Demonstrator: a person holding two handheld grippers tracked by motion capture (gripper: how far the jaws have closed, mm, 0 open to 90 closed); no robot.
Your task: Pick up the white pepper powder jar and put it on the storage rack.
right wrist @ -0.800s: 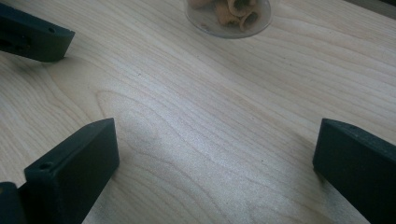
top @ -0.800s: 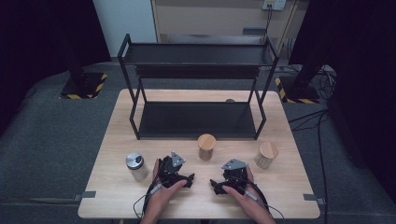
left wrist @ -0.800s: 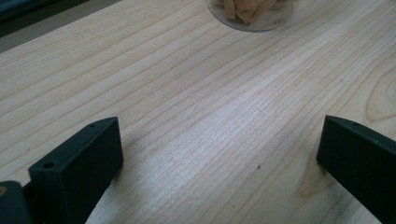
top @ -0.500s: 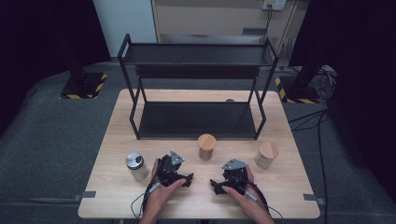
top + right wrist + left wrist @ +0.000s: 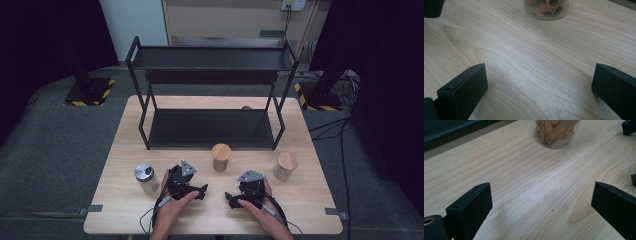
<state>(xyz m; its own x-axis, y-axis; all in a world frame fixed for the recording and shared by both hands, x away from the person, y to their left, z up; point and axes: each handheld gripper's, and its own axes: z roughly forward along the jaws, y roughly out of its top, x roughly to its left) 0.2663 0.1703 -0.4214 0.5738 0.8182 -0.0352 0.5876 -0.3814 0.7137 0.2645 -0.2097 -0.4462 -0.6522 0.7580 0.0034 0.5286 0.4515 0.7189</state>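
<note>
both tools, left tool (image 5: 199, 190) and right tool (image 5: 231, 198), rest released on the table (image 5: 300, 200), with the middle jar (image 5: 221, 157) just ahead between them, untouched.

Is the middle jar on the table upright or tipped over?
Upright. The middle jar stands on its base on the table, wooden lid on top, in front of the shelf.
</note>
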